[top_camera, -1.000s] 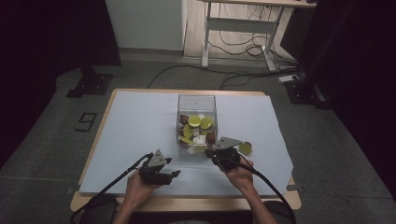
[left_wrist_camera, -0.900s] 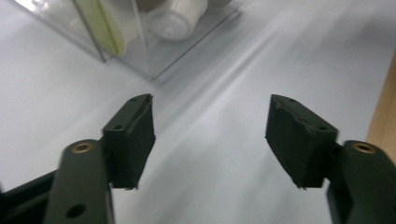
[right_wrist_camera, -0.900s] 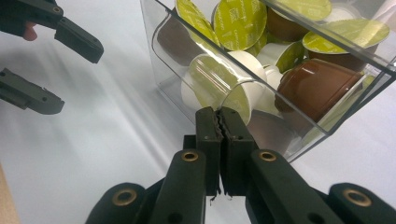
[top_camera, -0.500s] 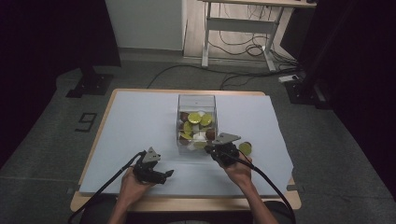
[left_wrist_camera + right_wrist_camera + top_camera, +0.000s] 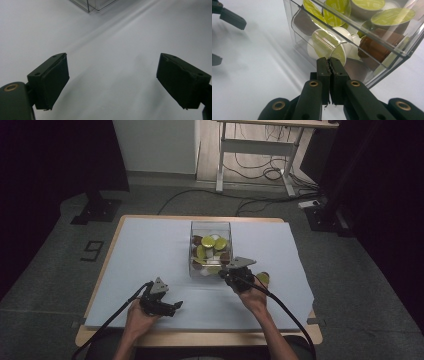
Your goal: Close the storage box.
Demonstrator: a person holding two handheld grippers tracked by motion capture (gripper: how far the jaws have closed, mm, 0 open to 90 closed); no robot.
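Clear capsule box (image 5: 210,248), right gripper (image 5: 329,65) (jaws together) touching

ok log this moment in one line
left gripper open over table | right gripper shut at clear box of capsules

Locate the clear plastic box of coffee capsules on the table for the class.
In the high view the clear box stands near the middle of the table, just beyond the right gripper; a loose green-topped capsule lies to its right.
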